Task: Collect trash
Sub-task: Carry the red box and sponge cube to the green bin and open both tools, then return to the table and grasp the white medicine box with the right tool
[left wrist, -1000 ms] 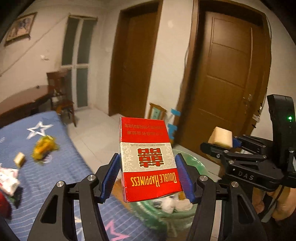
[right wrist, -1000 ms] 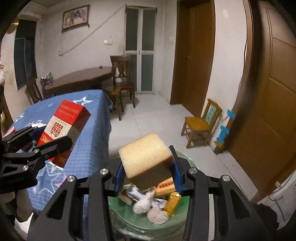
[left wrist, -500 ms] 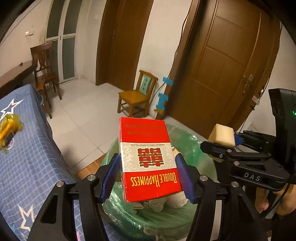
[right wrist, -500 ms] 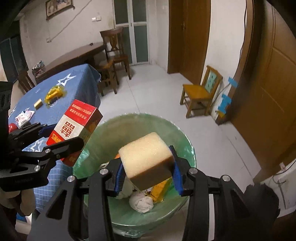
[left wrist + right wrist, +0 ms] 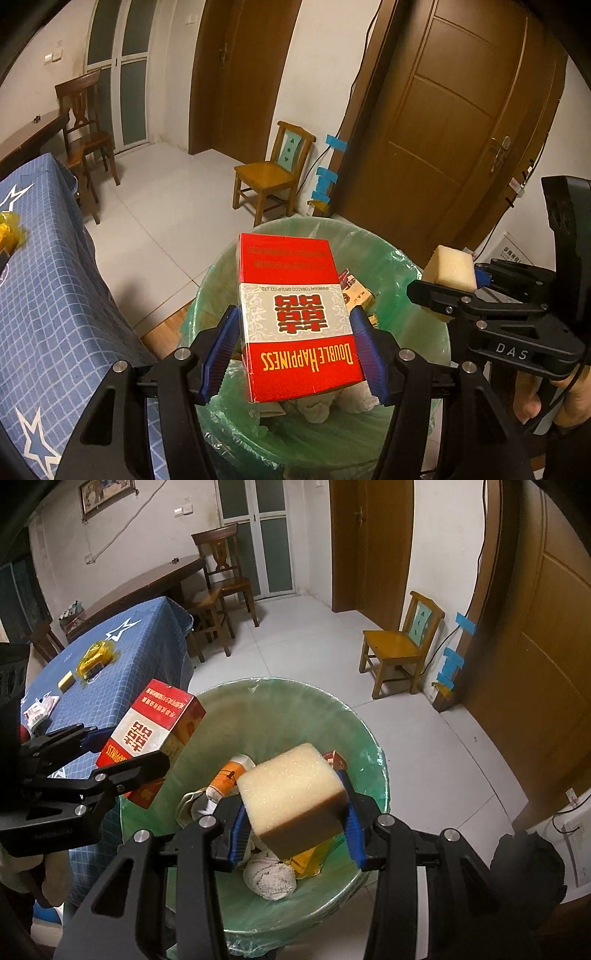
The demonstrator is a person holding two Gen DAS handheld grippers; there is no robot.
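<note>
Both pairs of jaws are clamped on trash. The left gripper point(image 5: 295, 334) squeezes a red and white box point(image 5: 293, 317) by its long sides between blue pads, and the right gripper point(image 5: 293, 825) pinches a yellow sponge block point(image 5: 293, 799) the same way.

A second ago the left wrist view took in the blue tablecloth with most of the bin hidden behind the box; now the green-lined bin point(image 5: 417, 332) fills the lower middle of that view, and the box hangs over its opening on the side nearest the table point(image 5: 55, 295). In the right wrist view the bin was then only a sliver under the sponge, while now its whole rim point(image 5: 380, 771) shows, with the sponge above its middle. Both tools have come down and tipped towards the bin, and neither grip has changed.

Inside the bin lie a crumpled white wad point(image 5: 269, 882), a yellow pack point(image 5: 308, 860) and an orange tube point(image 5: 225, 777). A yellow wrapper point(image 5: 94, 659) and a small sponge piece point(image 5: 66, 681) remain on the table, near its far end. A small wooden chair point(image 5: 399, 653) stands by the wall.
</note>
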